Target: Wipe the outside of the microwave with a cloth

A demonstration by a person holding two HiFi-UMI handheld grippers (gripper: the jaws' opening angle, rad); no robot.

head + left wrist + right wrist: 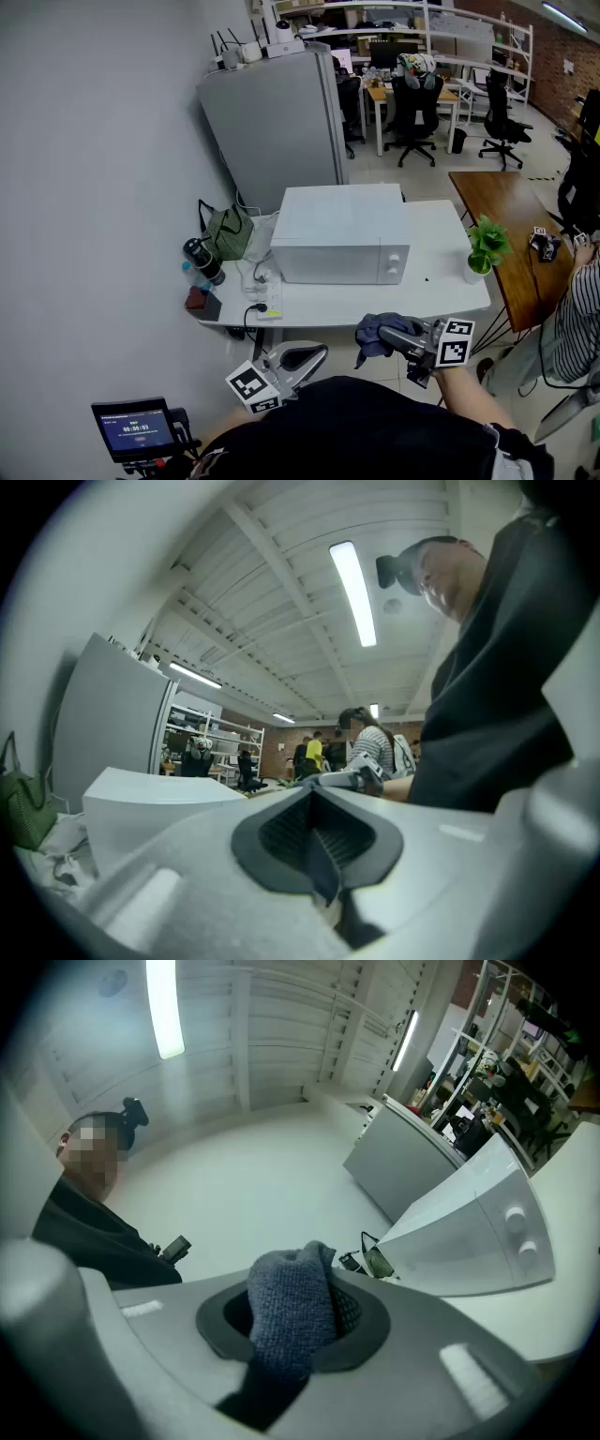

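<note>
The white microwave (342, 234) stands on the white table (441, 281), its door and two knobs facing me; it also shows in the left gripper view (150, 808) and the right gripper view (478, 1232). My right gripper (398, 336) hovers over the table's near edge, in front of the microwave, shut on a blue-grey cloth (377, 332) that bunches up between its jaws (291, 1312). My left gripper (314, 354) is held lower, close to my body and off the table; its dark pads (319, 841) meet with nothing between them.
A small potted plant (484, 247) stands on the table's right end. On the left lie a green bag (228, 232), a black bottle (203, 260) and a power strip (272, 298). Behind is a grey cabinet (277, 122); a wooden table (511, 220) and a striped sleeve (574, 319) are on the right.
</note>
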